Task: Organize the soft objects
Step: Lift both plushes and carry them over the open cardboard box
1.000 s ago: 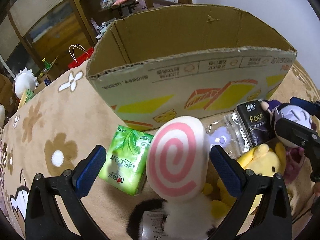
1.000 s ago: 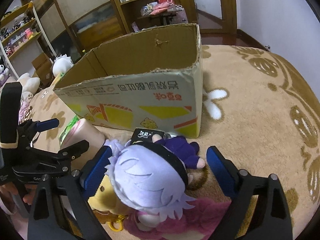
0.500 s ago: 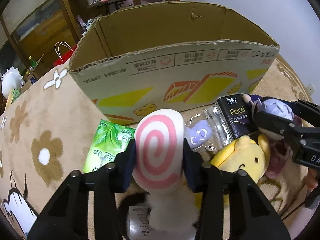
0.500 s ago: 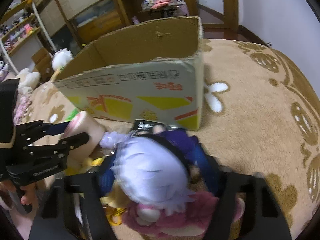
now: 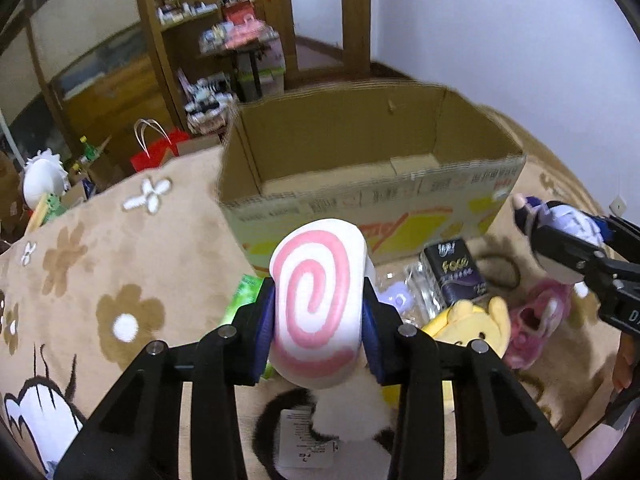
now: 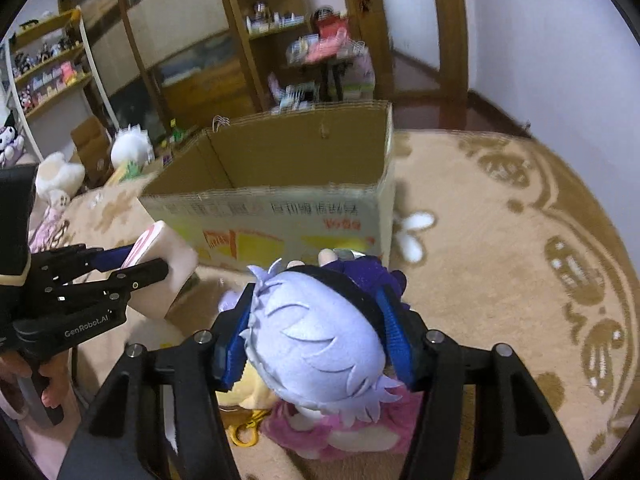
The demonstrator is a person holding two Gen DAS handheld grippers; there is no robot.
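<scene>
My left gripper (image 5: 319, 320) is shut on a pink-and-white swirl roll plush (image 5: 318, 300) and holds it raised above the rug, in front of the open cardboard box (image 5: 372, 200). My right gripper (image 6: 316, 340) is shut on a plush doll with lavender hair (image 6: 316, 344), also lifted. The doll shows at the right in the left wrist view (image 5: 560, 220). The swirl plush shows at the left in the right wrist view (image 6: 168, 256). The box (image 6: 280, 208) stands open and looks empty inside.
On the floral beige rug (image 5: 100, 260) lie a yellow plush (image 5: 472, 320), a pink plush (image 5: 536, 324), a black tissue pack (image 5: 452, 272), a green tissue pack (image 5: 240, 300) and a black-and-white plush (image 5: 340, 420). Shelves and a red bag (image 5: 156, 152) stand behind.
Both grippers closed on their plush toys and lifted them up off the rug; the box interior now shows from above.
</scene>
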